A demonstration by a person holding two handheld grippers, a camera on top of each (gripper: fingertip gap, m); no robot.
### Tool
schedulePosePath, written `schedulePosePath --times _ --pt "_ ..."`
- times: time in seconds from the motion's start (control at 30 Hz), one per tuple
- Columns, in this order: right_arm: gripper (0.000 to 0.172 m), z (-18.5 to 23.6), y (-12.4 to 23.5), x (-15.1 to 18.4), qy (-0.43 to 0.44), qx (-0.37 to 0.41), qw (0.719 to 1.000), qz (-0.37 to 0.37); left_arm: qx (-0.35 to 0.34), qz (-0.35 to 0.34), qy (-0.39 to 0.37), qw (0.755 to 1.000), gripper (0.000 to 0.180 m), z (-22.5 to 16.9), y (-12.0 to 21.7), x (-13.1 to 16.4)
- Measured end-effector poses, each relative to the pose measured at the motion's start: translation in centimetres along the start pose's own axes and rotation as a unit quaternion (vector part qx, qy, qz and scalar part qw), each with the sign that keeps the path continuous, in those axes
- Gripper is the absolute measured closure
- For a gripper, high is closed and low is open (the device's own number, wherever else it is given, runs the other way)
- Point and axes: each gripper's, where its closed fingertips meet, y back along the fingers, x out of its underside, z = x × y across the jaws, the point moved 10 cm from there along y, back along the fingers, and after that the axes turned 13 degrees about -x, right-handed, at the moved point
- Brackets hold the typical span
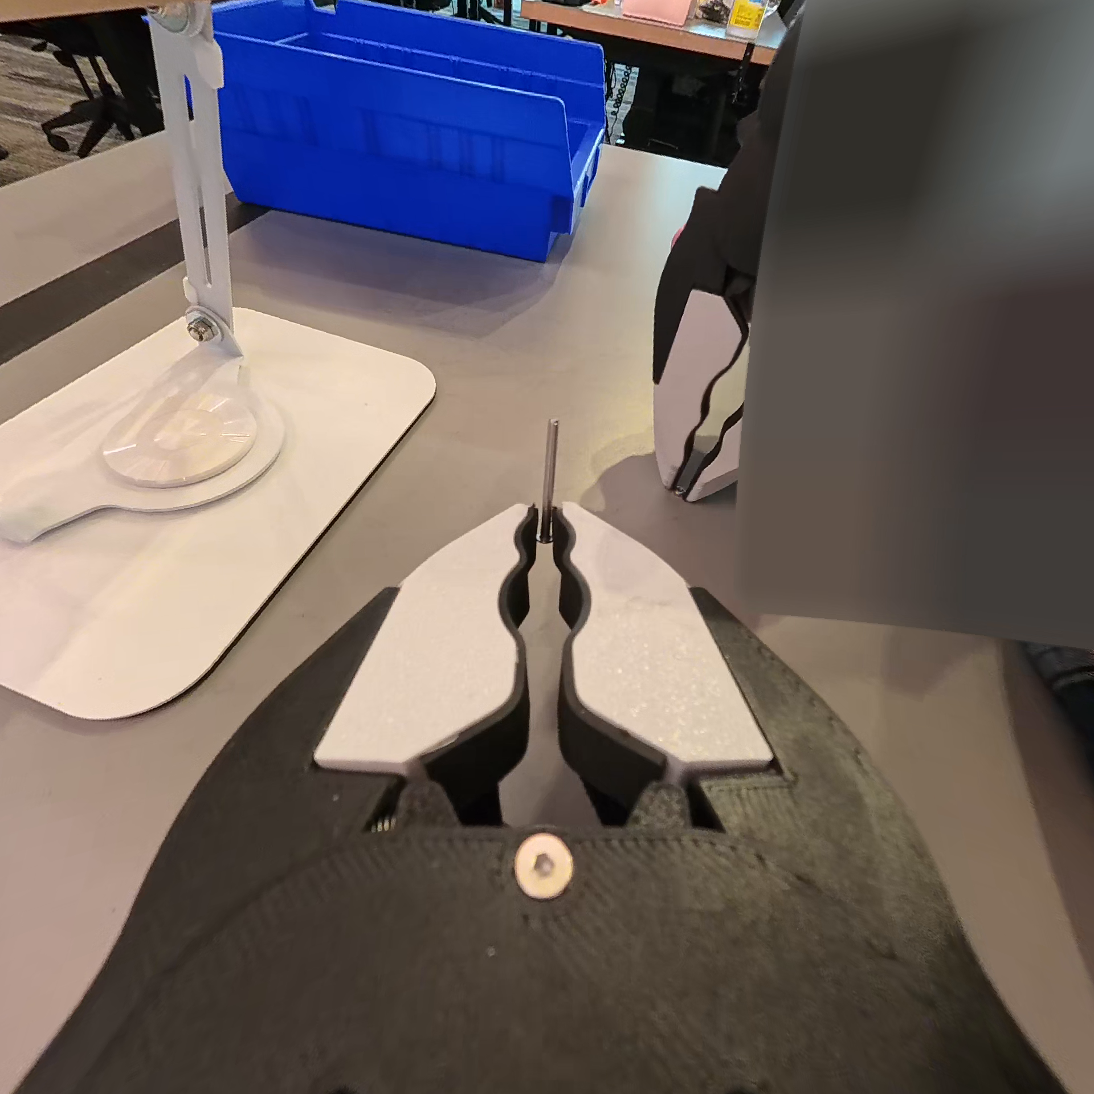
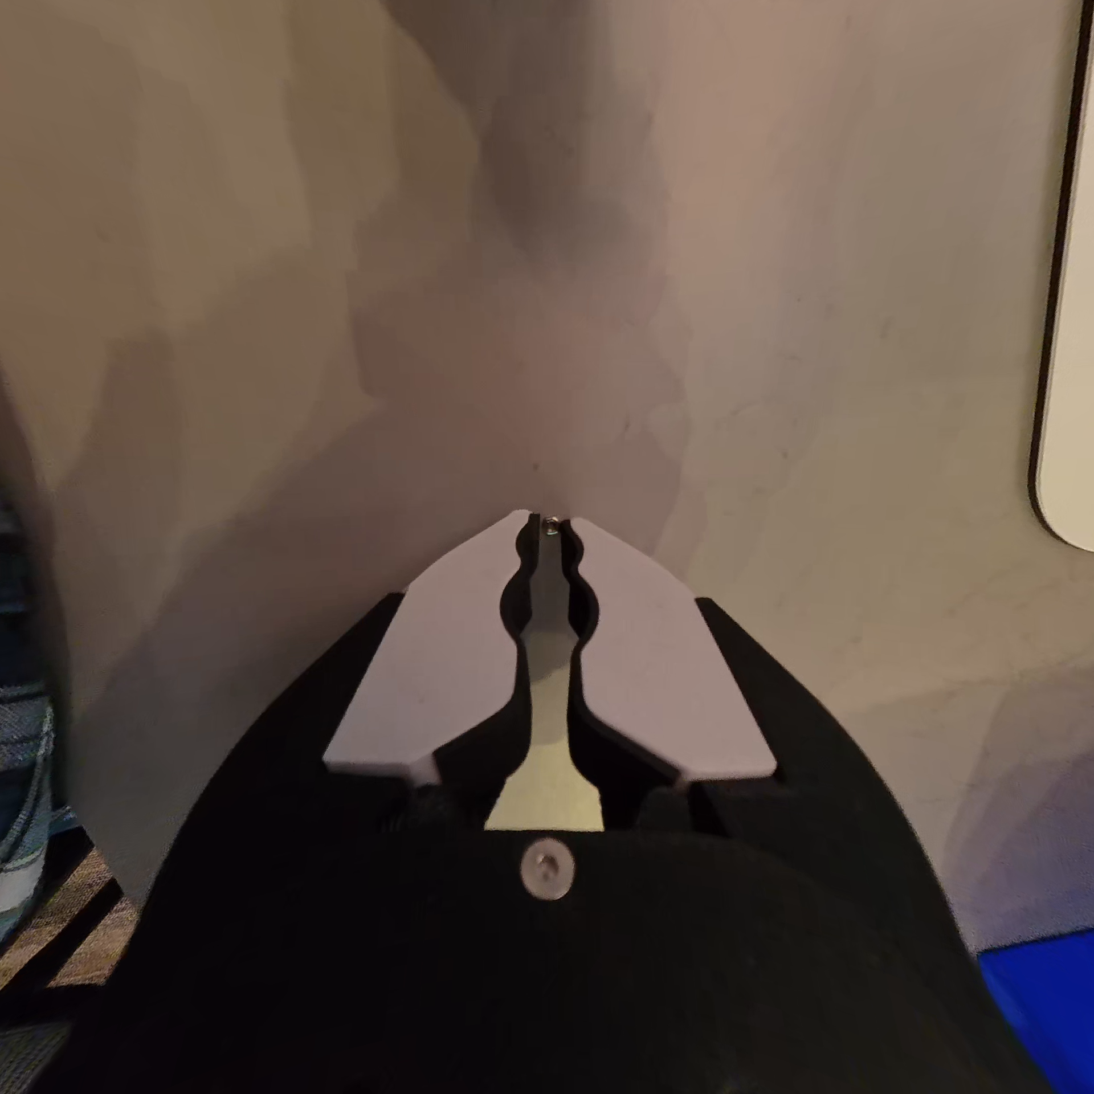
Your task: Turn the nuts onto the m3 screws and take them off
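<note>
My left gripper (image 1: 546, 510) is shut on a thin silvery metal pin (image 1: 551, 467). The pin sticks out forward from the fingertips, above the grey table (image 1: 503, 343). My right gripper (image 2: 550, 521) points down at the table and is shut on a small silvery metal piece (image 2: 551, 525) at the very tips. In the left wrist view the right gripper (image 1: 687, 485) stands to the right of the pin, tips close to the table top, with the small piece (image 1: 679, 489) at its tip.
A white stand with a flat base plate (image 1: 237, 562) and a slotted upright arm (image 1: 198, 195) is at the left. A blue bin (image 1: 402, 148) stands behind it. The plate's edge (image 2: 1071, 355) and the bin's corner (image 2: 1054, 1030) show at the right in the right wrist view. The gap from one gripper's tips to the other's is roughly 12 cm.
</note>
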Motion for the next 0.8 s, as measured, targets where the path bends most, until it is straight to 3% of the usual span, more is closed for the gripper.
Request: schedulePosePath --times 0.8 --pt "0.166 -0.06 0.03 0.30 0.008 -0.012 1.000 -0.016 0.001 0.004 -0.006 1.000 0.176 -0.06 -0.18 -0.03"
